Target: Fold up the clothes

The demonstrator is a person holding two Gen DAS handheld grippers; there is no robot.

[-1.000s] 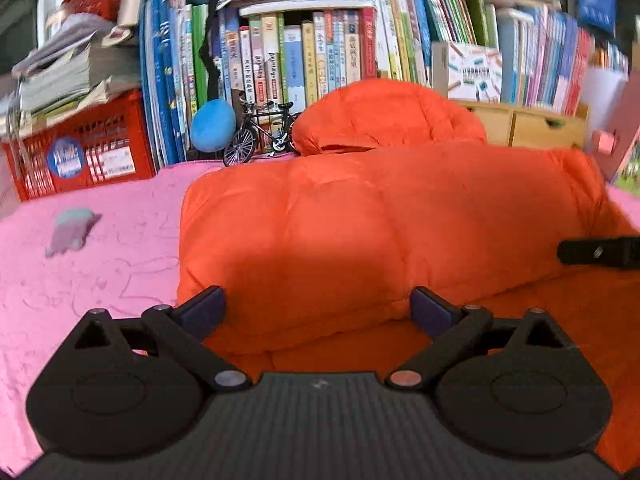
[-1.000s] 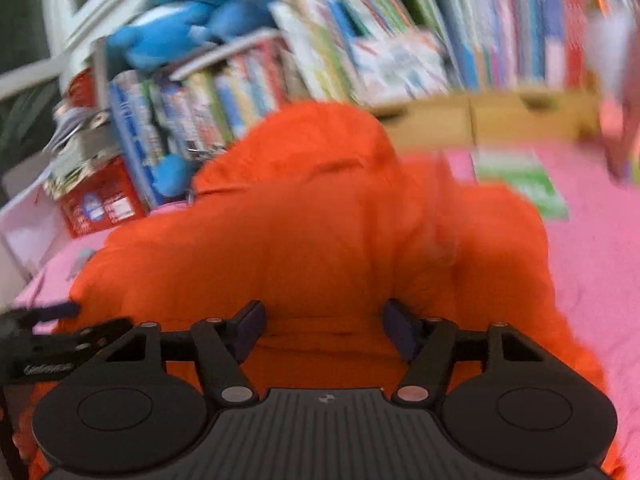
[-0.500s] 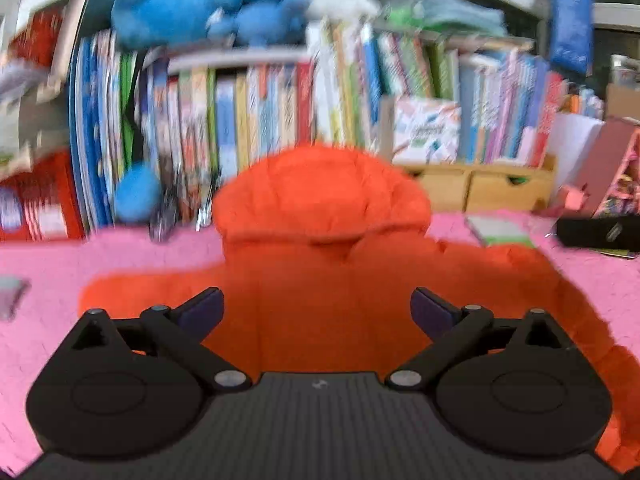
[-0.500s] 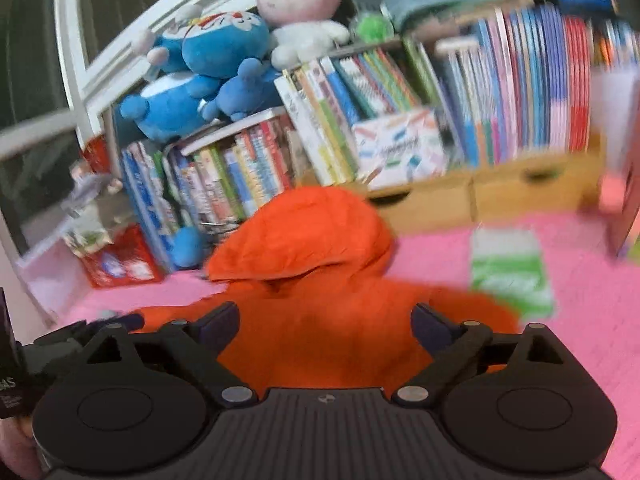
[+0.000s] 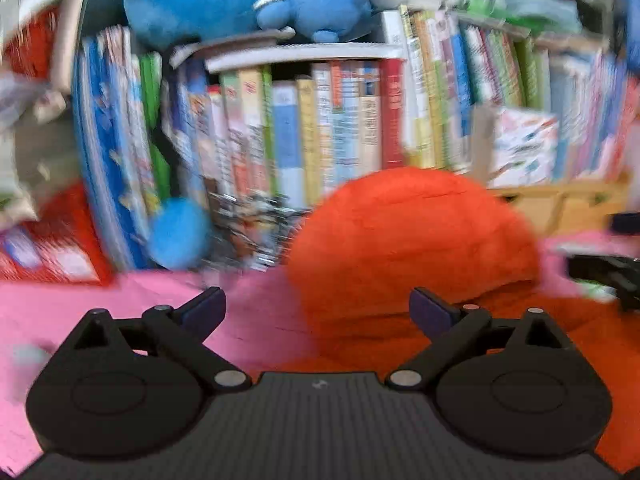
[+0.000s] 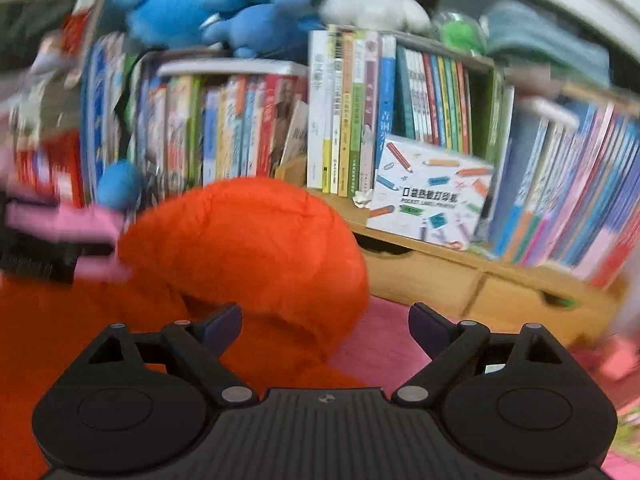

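Orange puffer jacket (image 5: 416, 240) is seen laid flat on the pink blanket (image 5: 120, 312), hood rounded up at the far end; a position judged suited to folding, with the body spread toward the viewer.

Left claw (image 5: 316, 306) is held wide open, nothing between the fingers; hood sits at 1 o'clock of it, the jacket body under its right finger. Right claw (image 6: 324, 322) is likewise spread wide, with the jaws closing slightly and nothing gripped; hood lies at 11 o'clock, orange fabric beneath the left finger only.

Both claws are judged to be carried clear of the cloth, presumably between grasps.

Edges: the hood rim is bounded at 12 o'clock by a row of books (image 6: 352, 112) and a low wooden drawer unit (image 6: 460, 280); little room is left behind it. Open pink blanket is noted at 9 o'clock of the left claw and at 3 o'clock of the right. A blue ball (image 5: 178, 232) rests near the books.
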